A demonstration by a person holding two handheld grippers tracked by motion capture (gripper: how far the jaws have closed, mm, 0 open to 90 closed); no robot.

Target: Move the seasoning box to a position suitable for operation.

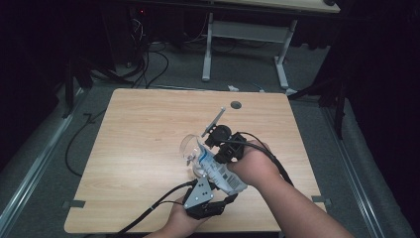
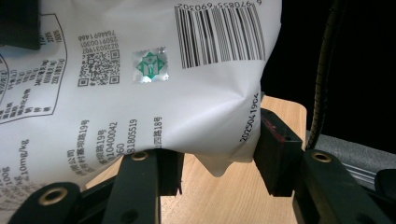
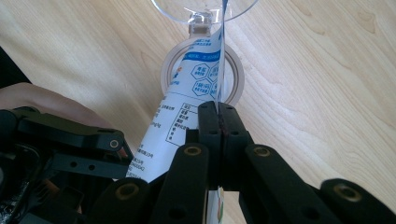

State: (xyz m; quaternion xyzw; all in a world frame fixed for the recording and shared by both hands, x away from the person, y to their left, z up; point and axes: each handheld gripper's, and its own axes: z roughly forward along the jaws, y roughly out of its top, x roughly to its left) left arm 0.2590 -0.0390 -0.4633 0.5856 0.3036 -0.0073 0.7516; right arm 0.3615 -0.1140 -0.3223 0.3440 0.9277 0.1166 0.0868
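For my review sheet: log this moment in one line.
left gripper: holds bag bottom | right gripper: pinches bag edge | glass: under bag mouth

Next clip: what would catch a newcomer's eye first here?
A white printed pouch held up between both grippers, near the table's front middle. The right gripper pinches its thin edge shut, while the left gripper clamps its barcode end. Its top tilts toward a clear stemmed glass just beyond.
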